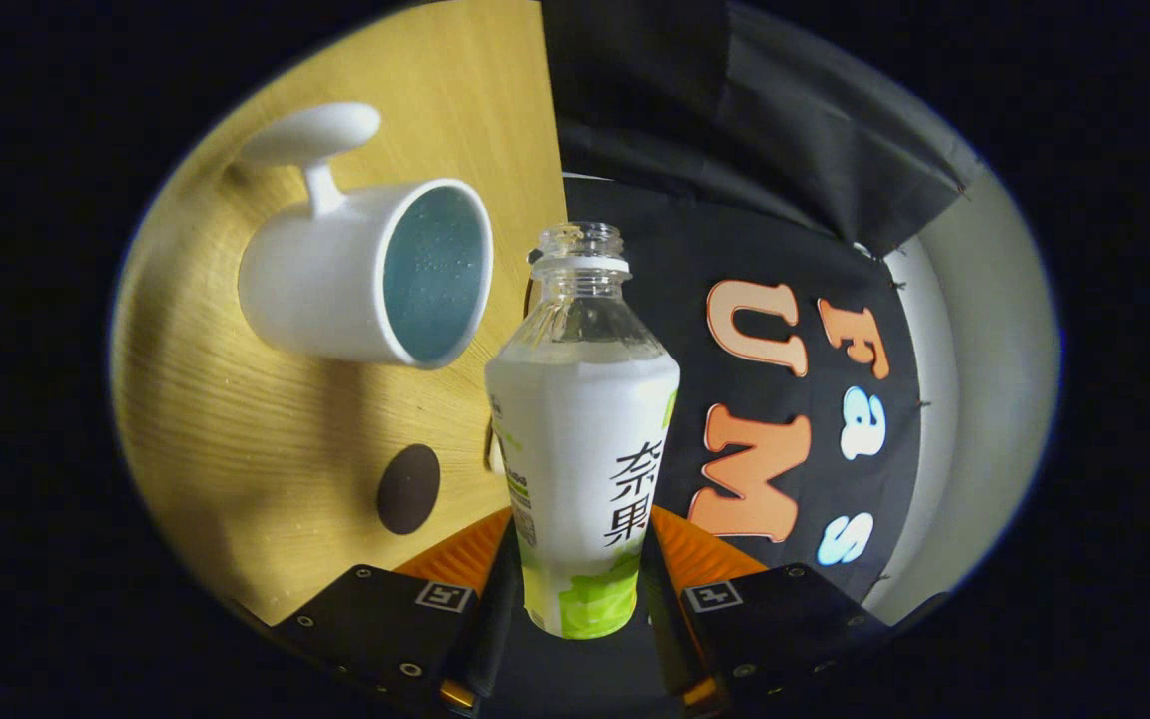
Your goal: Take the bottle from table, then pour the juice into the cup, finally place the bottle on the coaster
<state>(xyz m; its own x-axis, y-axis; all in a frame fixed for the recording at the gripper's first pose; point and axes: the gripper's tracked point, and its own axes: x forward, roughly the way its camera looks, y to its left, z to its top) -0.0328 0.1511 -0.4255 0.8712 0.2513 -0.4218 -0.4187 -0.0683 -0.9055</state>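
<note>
My gripper [580, 589] is shut on the bottle [580, 439], both fingers pressing its lower body. The bottle is clear plastic with a white and green label, its cap off and its open neck pointing away from the fingers. The whole scene is rolled on its side, so the gripper and bottle are tilted relative to the table. A white cup [365, 275] with a blue-grey inside and a white handle stands on the wooden table [236, 419], beyond the fingers and beside the bottle's neck. A small dark round coaster [408, 488] lies on the table nearer the fingers, beside the bottle's body.
The table's edge runs just behind the bottle, with the black cloth wall past it. A pale wall or floor strip shows beyond the cloth.
</note>
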